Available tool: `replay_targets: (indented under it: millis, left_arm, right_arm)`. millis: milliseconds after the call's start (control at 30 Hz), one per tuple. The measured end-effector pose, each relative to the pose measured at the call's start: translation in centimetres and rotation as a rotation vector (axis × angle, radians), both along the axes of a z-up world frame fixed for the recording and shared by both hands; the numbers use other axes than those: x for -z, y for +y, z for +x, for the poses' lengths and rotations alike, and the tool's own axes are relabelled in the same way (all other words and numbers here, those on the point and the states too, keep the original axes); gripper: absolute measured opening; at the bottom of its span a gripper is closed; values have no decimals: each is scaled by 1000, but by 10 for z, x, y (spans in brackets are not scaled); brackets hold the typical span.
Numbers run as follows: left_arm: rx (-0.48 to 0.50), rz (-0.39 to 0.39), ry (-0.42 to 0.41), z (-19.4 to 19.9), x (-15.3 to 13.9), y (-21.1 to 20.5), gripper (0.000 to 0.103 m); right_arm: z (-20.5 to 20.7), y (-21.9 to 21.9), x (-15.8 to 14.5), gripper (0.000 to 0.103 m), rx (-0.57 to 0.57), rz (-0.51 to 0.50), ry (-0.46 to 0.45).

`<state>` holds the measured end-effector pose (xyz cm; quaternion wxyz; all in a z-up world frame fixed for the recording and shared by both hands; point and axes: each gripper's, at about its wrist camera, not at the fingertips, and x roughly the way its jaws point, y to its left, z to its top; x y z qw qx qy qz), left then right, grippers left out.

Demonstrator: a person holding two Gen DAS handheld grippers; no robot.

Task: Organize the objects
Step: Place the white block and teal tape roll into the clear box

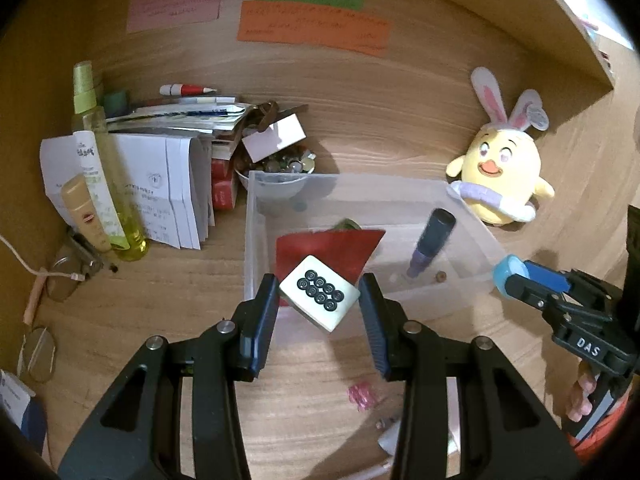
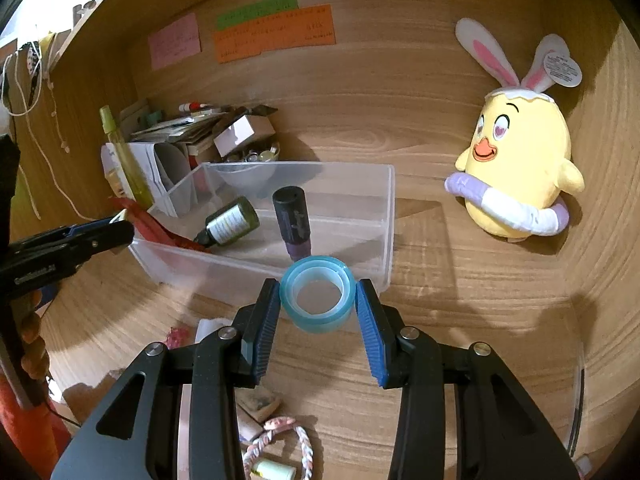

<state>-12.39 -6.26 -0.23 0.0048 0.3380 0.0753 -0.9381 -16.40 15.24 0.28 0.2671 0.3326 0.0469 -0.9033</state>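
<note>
My left gripper (image 1: 319, 298) is shut on a cream mahjong tile (image 1: 319, 298) with black circles, held tilted over the near wall of a clear plastic bin (image 1: 256, 216). The bin holds a red envelope (image 1: 328, 254), a dark purple-based bottle (image 1: 432, 240) and a green bottle (image 2: 230, 222). My right gripper (image 2: 317, 300) is shut on a light blue tape roll (image 2: 317, 300), just in front of the bin's near wall (image 2: 360, 268). The right gripper shows in the left wrist view (image 1: 508, 278) at the bin's right corner.
A yellow chick plush (image 2: 520, 172) stands right of the bin. Behind the bin left are a bowl of small items (image 1: 276, 172), papers (image 1: 160, 184) and a spray bottle (image 1: 100, 160). A bracelet (image 2: 280, 436), pink bits (image 1: 362, 396) and glasses (image 1: 40, 356) lie on the wooden desk.
</note>
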Motion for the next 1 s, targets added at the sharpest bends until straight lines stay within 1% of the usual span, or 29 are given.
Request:
replay_targets:
  millis: [233, 467, 767, 1000]
  left_arm:
    - [3, 19, -26, -25, 3, -7, 41]
    - [18, 22, -74, -50, 14, -3, 41]
    - [41, 21, -106, -58, 25, 1, 41]
    - [55, 29, -117, -59, 31, 1, 41]
  right_arm:
    - [-16, -4, -1, 36, 6, -3, 0]
    - [-31, -11, 2, 36, 8, 9, -10]
    - [-51, -19, 11, 36, 25, 27, -39]
    - [-57, -30, 14, 36, 26, 52, -34]
